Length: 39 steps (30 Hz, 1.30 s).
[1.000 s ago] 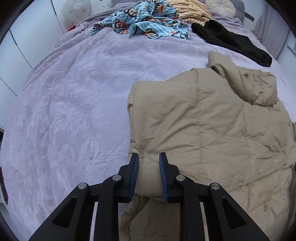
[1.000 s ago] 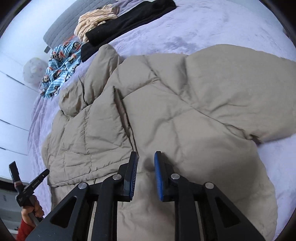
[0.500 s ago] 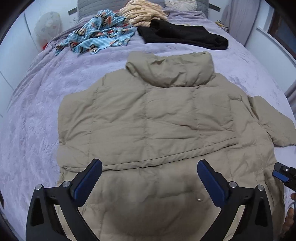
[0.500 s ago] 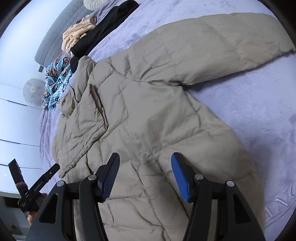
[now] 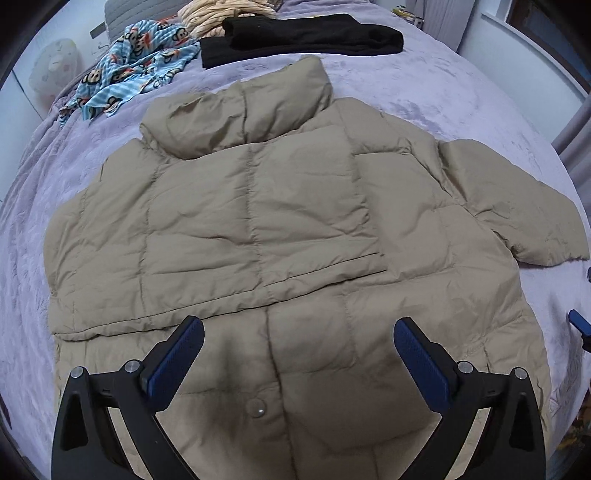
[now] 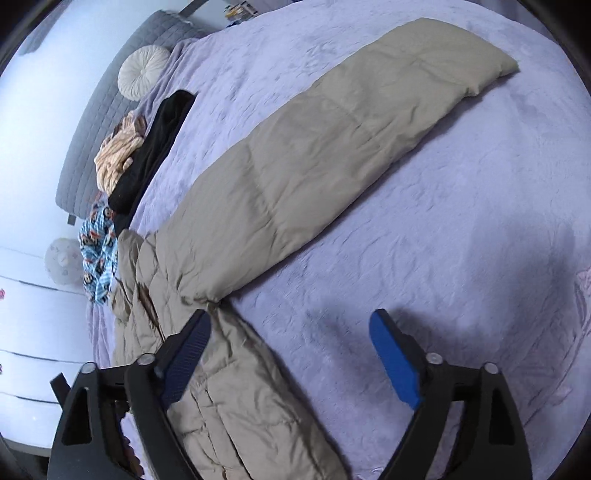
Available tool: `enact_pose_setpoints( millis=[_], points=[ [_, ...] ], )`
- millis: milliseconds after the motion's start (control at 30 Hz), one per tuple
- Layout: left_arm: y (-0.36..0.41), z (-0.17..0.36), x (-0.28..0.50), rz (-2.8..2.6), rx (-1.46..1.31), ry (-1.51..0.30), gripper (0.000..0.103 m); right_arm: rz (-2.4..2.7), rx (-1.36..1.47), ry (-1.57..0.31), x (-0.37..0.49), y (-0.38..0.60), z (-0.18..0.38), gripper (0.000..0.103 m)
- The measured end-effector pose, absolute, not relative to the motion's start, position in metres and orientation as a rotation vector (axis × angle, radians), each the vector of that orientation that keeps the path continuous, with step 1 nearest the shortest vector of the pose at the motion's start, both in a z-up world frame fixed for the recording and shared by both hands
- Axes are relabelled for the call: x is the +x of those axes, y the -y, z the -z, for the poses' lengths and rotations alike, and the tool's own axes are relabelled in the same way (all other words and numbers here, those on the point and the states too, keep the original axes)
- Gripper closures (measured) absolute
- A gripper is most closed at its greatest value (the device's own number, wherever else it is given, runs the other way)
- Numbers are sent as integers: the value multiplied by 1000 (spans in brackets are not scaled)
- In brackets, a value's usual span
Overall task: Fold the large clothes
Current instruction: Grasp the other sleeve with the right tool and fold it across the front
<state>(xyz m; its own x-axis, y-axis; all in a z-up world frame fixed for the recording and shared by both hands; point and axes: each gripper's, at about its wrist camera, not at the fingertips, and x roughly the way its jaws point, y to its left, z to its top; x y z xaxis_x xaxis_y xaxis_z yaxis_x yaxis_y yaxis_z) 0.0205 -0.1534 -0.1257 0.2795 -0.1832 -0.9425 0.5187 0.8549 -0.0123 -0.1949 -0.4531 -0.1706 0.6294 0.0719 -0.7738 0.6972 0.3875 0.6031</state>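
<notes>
A large beige puffer jacket (image 5: 258, 221) lies spread on the purple bedspread (image 5: 443, 92), collar at the far end, its left side folded in over the body. My left gripper (image 5: 299, 354) hovers open above the hem near a snap button (image 5: 256, 408), nothing between its fingers. One long sleeve (image 6: 332, 147) stretches out flat across the bed in the right wrist view. My right gripper (image 6: 290, 325) is opening its jaws beside the jacket's side edge (image 6: 229, 387); only bedspread (image 6: 443, 221) shows between them. A blue fingertip (image 5: 580, 326) of it shows at the right edge of the left wrist view.
At the head of the bed lie a black garment (image 5: 303, 35), a blue monkey-print cloth (image 5: 136, 70) and a beige striped cloth (image 5: 221, 11). A round white cushion (image 6: 144, 72) leans on the grey headboard (image 6: 92, 129). White cupboard fronts (image 6: 33, 332) stand at the left.
Both grippers were shut on jacket fabric and have let go and opened wide. The left one swung over to the hem's middle; the right one moved off the jacket toward the bare bedspread.
</notes>
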Motion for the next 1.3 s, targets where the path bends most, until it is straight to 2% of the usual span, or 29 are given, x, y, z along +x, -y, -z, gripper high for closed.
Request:
enact_pose_setpoints(
  millis=[233,667,700,733,767,800,833,1067,1300],
  points=[
    [189,125,10,513,311,-1225,0,477,1283,-735,-220,522,185,0],
    [200,119,19,497,286,-1229,0,489,1668,-337,-227,630,230,3],
    [199,118,21,493,283,-1226,0,480,1708,-309,-224,634,233,11],
    [197,117,23,488,280,-1222,0,466,1750,-285,-221,635,237,39],
    [195,116,25,476,277,-1214,0,448,1794,-272,-217,635,242,56],
    [191,114,27,459,275,-1202,0,422,1840,-258,-212,636,247,79],
    [187,112,31,440,271,-1188,0,394,1863,-240,-206,635,248,92],
    [136,96,66,342,210,-1136,0,166,1679,-253,-149,617,192,95],
    [71,89,96,255,146,-1103,0,-100,1351,-409,-41,542,103,95]
  ],
)
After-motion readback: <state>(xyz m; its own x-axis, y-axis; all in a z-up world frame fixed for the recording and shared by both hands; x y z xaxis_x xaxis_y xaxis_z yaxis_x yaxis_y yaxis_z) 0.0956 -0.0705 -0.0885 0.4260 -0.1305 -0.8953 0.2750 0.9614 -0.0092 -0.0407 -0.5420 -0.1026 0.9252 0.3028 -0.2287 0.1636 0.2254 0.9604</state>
